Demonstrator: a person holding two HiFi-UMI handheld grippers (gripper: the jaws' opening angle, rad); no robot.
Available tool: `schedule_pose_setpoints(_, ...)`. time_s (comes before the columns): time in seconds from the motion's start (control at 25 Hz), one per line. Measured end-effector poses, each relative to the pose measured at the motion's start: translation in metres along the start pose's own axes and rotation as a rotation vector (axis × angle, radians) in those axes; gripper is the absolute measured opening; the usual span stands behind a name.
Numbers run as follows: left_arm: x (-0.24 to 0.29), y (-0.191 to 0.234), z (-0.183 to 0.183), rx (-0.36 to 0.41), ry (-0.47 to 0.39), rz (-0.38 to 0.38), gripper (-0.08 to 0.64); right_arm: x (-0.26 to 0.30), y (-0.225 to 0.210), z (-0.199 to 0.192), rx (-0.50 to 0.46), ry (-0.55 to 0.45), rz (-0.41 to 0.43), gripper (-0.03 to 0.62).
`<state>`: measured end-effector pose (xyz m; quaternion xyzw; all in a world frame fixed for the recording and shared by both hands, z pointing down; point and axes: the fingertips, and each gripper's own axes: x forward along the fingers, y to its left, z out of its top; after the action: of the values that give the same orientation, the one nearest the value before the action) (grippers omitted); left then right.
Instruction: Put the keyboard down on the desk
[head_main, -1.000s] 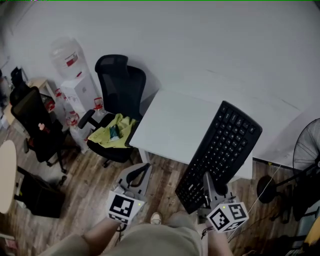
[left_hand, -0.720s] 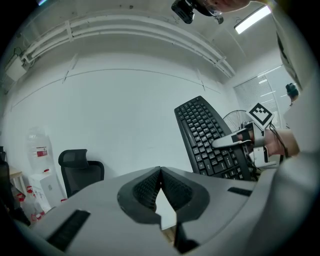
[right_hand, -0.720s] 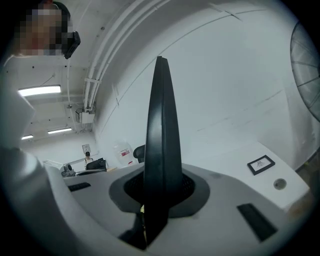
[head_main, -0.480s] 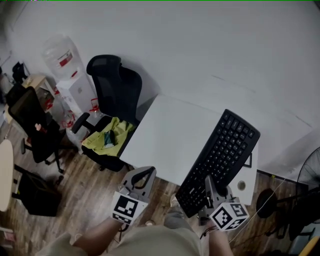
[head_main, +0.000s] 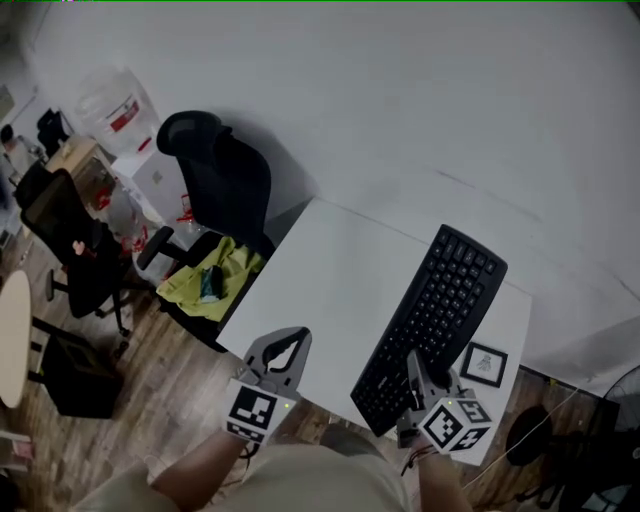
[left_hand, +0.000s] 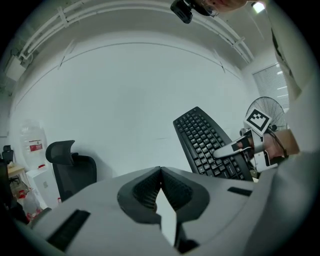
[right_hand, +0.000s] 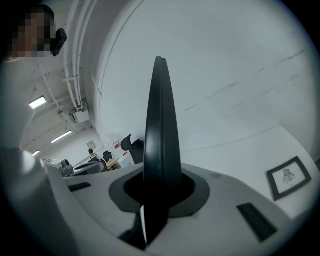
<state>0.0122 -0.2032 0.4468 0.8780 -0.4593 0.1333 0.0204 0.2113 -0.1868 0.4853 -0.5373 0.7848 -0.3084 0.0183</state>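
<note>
The black keyboard (head_main: 440, 310) is held at its near end by the right gripper (head_main: 418, 372). The fingers of that gripper are closed on the keyboard's thin edge, one on each side. The keyboard is held over the right part of the white table (head_main: 330, 280), with its far end tipped up toward the wall. The left gripper (head_main: 290, 345) is held at the near edge of the table, to the left of the keyboard. Its fingers (left_hand: 145, 187) are pressed together and nothing is held in them. A small framed picture (head_main: 486, 363) is seen flat on the table, just right of the keyboard. A black office chair (head_main: 225, 180) is placed at the table's left side, with a yellow-green cloth (head_main: 215, 275) on its seat.
</note>
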Motion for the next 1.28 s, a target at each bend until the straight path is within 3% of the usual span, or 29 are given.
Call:
schedule_pose_setpoints(0.28,0.045,0.011,-0.001,-0.001,0.06,0.016,0.021,0.046,-0.029,0.018,0.076,0.036,0.026,0.084)
schedule_pose_setpoints(0.64,0.053,0.02,0.015,0.009,0.021,0.018,0.021,0.055,-0.037,0.018,0.107,0.053,0.0,0.084)
schedule_pose_setpoints(0.88,0.058,0.032,0.018,0.032,0.02,-0.016,0.021,0.065,-0.04,0.014,0.197,0.046,-0.019,0.084)
schedule_pose_setpoints(1.28,0.071,0.071,0.0,0.004,0.051,-0.026,0.021,0.114,-0.061,-0.01,0.361,0.117,-0.046,0.084)
